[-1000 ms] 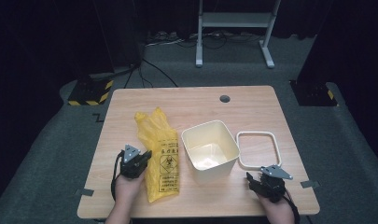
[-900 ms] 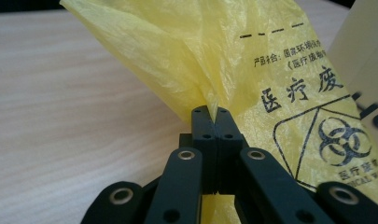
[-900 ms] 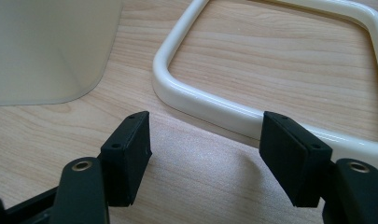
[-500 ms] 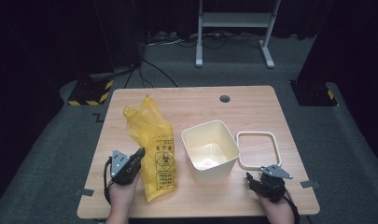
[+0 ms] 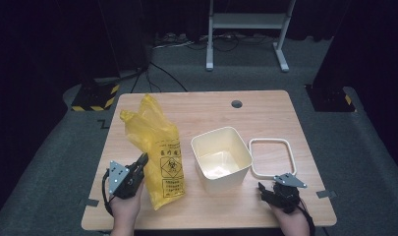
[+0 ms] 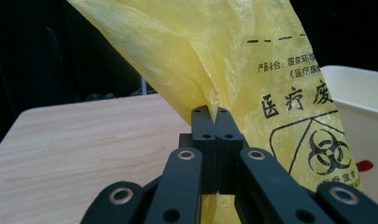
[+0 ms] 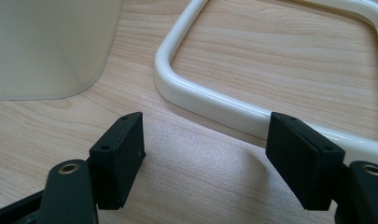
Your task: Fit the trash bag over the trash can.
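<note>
A yellow plastic bag (image 5: 155, 142) printed with a biohazard mark stands half raised on the left of the wooden table (image 5: 206, 113). My left gripper (image 5: 142, 160) is shut on its left edge. In the left gripper view the two jaws (image 6: 216, 114) meet on a fold of the yellow bag (image 6: 252, 60). A cream square bin (image 5: 221, 158) stands open at the middle. To its right lies a white rectangular ring (image 5: 270, 157). My right gripper (image 5: 268, 189) rests near the front right edge. Its jaws (image 7: 207, 140) have just been opening, with bare table between them and the ring (image 7: 214, 105) just beyond.
The bin's wall (image 7: 51, 46) rises at the upper left of the right gripper view, and its rim (image 6: 359, 93) sits behind the bag in the left gripper view. A round hole (image 5: 237, 104) marks the table's far side. Dark floor, cables and a metal stand (image 5: 245, 29) lie beyond.
My left gripper has drawn back toward the near left and risen, pulling the yellow bag from lying flat to half upright. The right hand has stayed put.
</note>
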`<state>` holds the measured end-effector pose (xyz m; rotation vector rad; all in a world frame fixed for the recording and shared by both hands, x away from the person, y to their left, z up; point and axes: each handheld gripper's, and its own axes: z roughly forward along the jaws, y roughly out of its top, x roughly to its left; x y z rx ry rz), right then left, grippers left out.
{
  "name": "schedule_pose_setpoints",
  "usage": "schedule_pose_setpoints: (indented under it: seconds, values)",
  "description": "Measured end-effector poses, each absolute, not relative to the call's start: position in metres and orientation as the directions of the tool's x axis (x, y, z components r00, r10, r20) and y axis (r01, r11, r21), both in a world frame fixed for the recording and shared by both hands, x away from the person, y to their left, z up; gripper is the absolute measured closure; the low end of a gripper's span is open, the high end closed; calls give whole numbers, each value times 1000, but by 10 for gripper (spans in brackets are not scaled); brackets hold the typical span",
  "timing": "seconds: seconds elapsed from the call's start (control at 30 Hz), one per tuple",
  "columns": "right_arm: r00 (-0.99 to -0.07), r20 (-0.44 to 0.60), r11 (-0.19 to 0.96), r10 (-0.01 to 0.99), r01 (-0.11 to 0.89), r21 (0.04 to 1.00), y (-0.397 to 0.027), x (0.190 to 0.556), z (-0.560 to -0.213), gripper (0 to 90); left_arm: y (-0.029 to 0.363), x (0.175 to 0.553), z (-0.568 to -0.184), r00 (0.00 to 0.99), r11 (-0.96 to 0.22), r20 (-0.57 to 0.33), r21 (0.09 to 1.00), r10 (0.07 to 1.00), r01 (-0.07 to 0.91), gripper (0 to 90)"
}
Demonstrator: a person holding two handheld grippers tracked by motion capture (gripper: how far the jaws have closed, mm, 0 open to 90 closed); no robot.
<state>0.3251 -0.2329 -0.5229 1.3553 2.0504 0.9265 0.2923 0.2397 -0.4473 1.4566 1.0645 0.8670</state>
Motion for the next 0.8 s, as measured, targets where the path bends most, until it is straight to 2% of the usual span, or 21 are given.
schedule_pose_setpoints:
  seconds: [0.23,0.8]
  values:
    - [-378,-43,274,925,584,764,-233,326,-523,259,238,286,-439,333,-4,-30,995,942,100,895]
    - [-385,-41,281,922,594,754,-232,327,-523,233,235,283,-423,333,11,-24,999,943,43,895]
